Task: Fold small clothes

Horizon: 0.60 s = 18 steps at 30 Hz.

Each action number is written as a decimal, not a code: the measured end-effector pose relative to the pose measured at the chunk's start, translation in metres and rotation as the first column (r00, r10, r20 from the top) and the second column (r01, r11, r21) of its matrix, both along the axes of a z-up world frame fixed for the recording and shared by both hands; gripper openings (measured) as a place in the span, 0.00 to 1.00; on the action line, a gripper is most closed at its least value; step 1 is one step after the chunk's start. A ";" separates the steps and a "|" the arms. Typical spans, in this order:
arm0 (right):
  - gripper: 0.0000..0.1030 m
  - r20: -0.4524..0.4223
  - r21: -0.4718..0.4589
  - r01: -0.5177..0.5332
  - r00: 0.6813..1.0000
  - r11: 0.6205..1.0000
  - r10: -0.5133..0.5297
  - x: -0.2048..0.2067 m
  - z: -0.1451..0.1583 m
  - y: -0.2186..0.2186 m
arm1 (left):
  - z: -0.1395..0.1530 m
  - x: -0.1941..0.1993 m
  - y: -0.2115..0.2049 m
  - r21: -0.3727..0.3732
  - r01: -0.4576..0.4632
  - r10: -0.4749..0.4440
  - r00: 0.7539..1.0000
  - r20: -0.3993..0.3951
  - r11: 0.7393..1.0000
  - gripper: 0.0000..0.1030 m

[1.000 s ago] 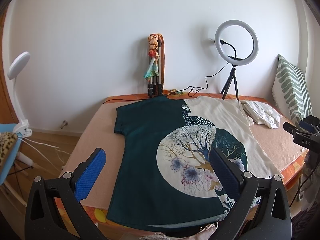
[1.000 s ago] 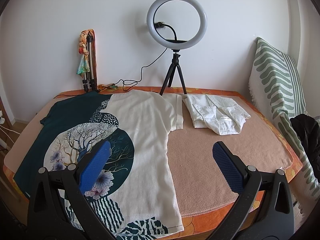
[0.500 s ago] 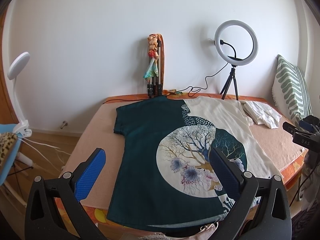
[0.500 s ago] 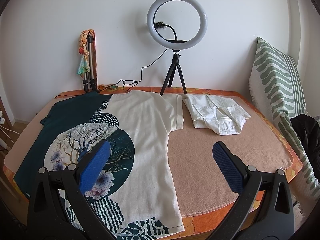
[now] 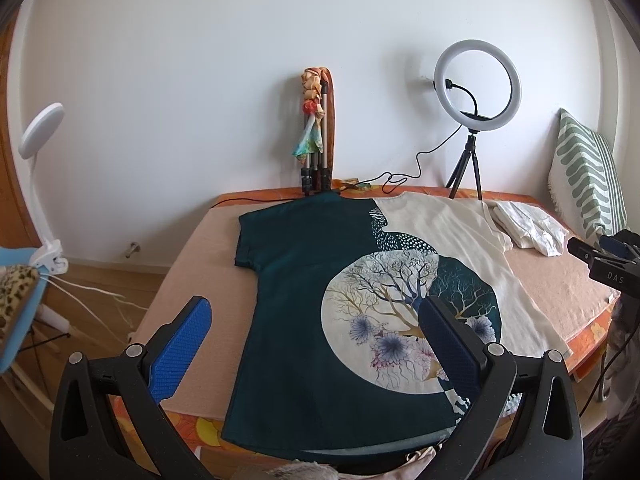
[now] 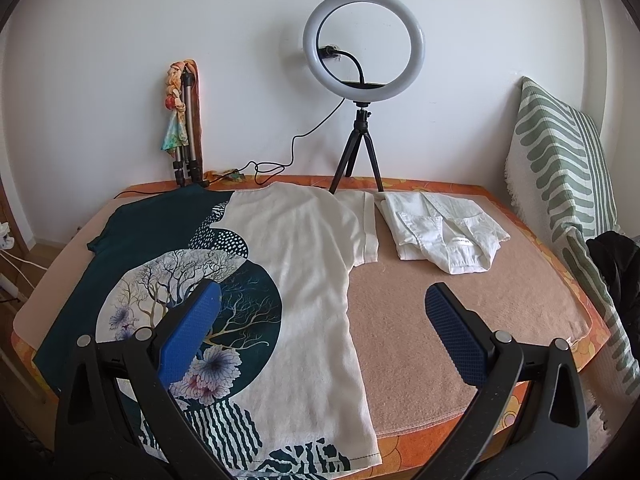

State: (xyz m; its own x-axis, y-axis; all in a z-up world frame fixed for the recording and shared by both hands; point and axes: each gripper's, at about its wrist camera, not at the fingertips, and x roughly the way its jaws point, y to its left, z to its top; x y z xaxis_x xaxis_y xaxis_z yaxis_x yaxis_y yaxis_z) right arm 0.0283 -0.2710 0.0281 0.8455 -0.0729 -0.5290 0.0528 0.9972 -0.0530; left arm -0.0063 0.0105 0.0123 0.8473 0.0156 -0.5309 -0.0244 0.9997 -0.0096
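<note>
A T-shirt (image 5: 304,304), half dark teal and half cream with a round tree-and-flower print, lies spread flat on the bed; it also shows in the right wrist view (image 6: 304,248). My left gripper (image 5: 312,328) is open and empty, held above the shirt's lower teal half near the bed's front edge. My right gripper (image 6: 322,322) is open and empty, held above the shirt's cream right side and the bare blanket. A folded white garment (image 6: 444,234) lies at the back right, beside the shirt's right sleeve.
The bed has a peach blanket (image 6: 460,320) over an orange floral sheet. A ring light on a tripod (image 6: 362,64) and a folded tripod with scarves (image 6: 184,120) stand at the wall. A green striped pillow (image 6: 560,168) leans at the right. A white lamp (image 5: 38,160) stands left.
</note>
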 end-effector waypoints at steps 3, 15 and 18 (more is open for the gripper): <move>1.00 -0.003 0.014 -0.008 1.000 1.000 0.009 0.003 0.006 0.003 | -0.004 0.001 0.010 -0.018 0.010 -0.010 1.000 -0.007 1.000 1.00; 1.00 -0.016 0.079 -0.127 0.992 0.989 0.128 0.031 0.031 0.041 | -0.060 0.005 0.078 -0.159 -0.030 0.003 0.985 -0.170 0.987 0.83; 1.00 -0.022 0.107 -0.170 0.985 0.980 0.173 0.049 0.037 0.059 | -0.077 0.006 0.087 -0.186 -0.045 0.001 0.974 -0.228 0.981 0.73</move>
State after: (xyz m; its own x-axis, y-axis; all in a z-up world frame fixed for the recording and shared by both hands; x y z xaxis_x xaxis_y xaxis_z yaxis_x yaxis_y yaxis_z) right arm 0.0770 -0.2116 0.0650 0.8235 0.1286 -0.5526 -0.1194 0.9914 0.0527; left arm 0.0000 0.0972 -0.0646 0.7058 -0.0855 -0.7032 -0.0704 0.9793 -0.1898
